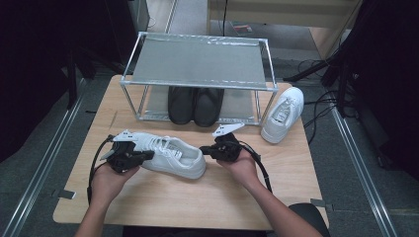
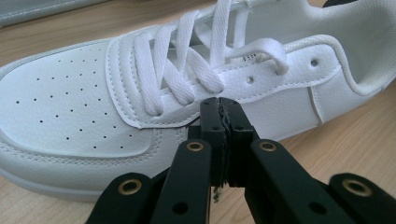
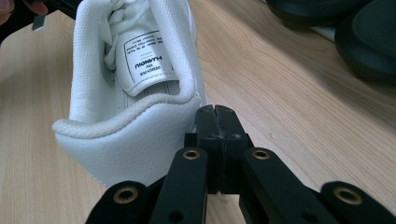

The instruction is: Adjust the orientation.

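A white lace-up sneaker point(image 1: 173, 155) lies on the wooden table point(image 1: 163, 202), toe to the left and heel to the right. My left gripper point(image 1: 147, 155) is shut, and its tips point(image 2: 219, 106) rest against the sneaker's side point(image 2: 140, 88) just below the laces, with nothing between the jaws. My right gripper point(image 1: 203, 149) is also shut with nothing in it. Its tips point(image 3: 215, 113) sit right beside the sneaker's heel point(image 3: 126, 140). A second white sneaker point(image 1: 282, 114) lies at the right end of the rack. Two black shoes point(image 1: 194, 105) stand on the rack's lower shelf.
A metal two-tier shoe rack point(image 1: 197, 61) stands at the table's back; its top shelf is bare. The black shoes point(image 3: 369, 32) lie to the right and ahead in the right gripper view. Cables trail from both grippers.
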A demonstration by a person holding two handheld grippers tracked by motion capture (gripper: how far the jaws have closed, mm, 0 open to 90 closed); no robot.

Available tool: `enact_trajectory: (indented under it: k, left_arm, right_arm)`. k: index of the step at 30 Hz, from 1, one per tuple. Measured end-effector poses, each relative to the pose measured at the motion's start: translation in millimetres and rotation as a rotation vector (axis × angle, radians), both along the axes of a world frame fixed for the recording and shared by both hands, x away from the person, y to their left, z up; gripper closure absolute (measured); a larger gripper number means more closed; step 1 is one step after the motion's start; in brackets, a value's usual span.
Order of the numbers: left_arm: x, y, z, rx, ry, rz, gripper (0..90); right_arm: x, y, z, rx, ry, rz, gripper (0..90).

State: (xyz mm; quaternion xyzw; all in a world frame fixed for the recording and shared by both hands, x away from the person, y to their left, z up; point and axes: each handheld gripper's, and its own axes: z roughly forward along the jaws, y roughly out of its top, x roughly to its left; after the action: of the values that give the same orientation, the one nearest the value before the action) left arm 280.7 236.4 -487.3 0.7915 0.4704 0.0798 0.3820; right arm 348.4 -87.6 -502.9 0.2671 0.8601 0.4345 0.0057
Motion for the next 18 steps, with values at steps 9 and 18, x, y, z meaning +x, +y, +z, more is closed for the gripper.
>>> enact_trajectory:
  k: [9,18]
  left_arm:
    - [3.5,3.2,-4.8,-0.036,0.012,-0.025,89.0]
    - [9.8,4.8,-5.2,-0.041,0.027,-0.066,89.0]
  right_arm:
    - [-4.6,-1.6,-0.2,0.008,0.027,0.014,90.0]
    - [-20.7,-2.4,1.1,-0.005,0.042,0.033,90.0]
